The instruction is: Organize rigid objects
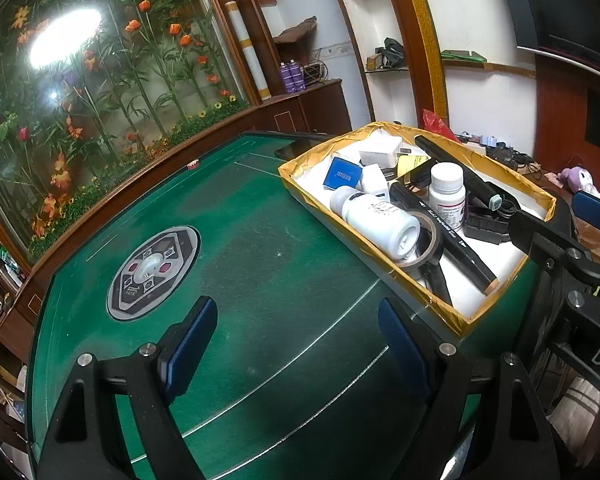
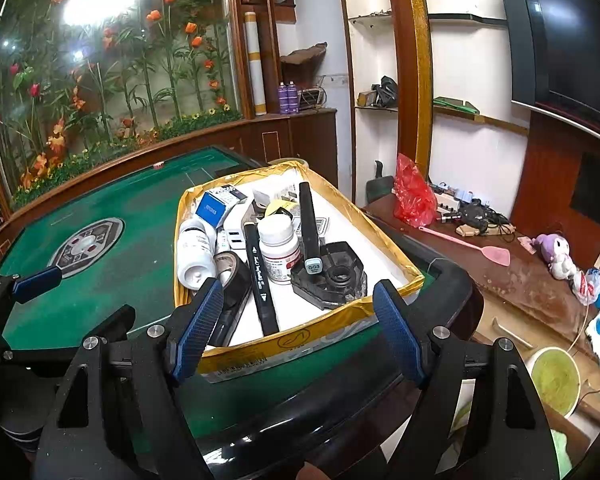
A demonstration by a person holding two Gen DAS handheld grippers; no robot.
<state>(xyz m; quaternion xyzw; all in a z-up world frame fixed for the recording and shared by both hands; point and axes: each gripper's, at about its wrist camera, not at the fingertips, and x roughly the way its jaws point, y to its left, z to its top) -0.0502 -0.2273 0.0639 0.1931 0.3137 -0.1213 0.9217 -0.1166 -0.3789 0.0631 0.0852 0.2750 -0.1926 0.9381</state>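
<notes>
A green felt mahjong table (image 1: 260, 240) fills the lower half of both views, with a grey control panel (image 1: 154, 272) set into its middle, seen at the left of the left wrist frame. A shallow cardboard tray (image 2: 300, 336) with yellow-taped walls stands on the table near its right edge, at the centre of the right wrist frame and the upper right of the left wrist frame.

All the rigid objects are seen inside the tray. A white bottle (image 2: 194, 254) lies on its side at the left of the tray, touching a roll of dark tape (image 2: 230, 266). A second white bottle (image 2: 280, 248) stands upright in the middle. A black marker (image 2: 260, 276) lies between the tape and the upright bottle, and another marker (image 2: 310, 228), capped in grey, is propped on a black plastic part (image 2: 332, 280) at the right. A blue box (image 2: 211, 210) and white adapters (image 2: 236, 236) are packed at the far end.

The left gripper (image 1: 296, 352) is held over bare felt at the bottom of its own frame, jaws spread wide with nothing between them. The right gripper (image 2: 300, 328) is held before the tray's near wall at the bottom centre of its frame, jaws likewise wide apart and empty; the tray's near edge is seen in the gap between its blue pads (image 2: 198, 326), untouched.
</notes>
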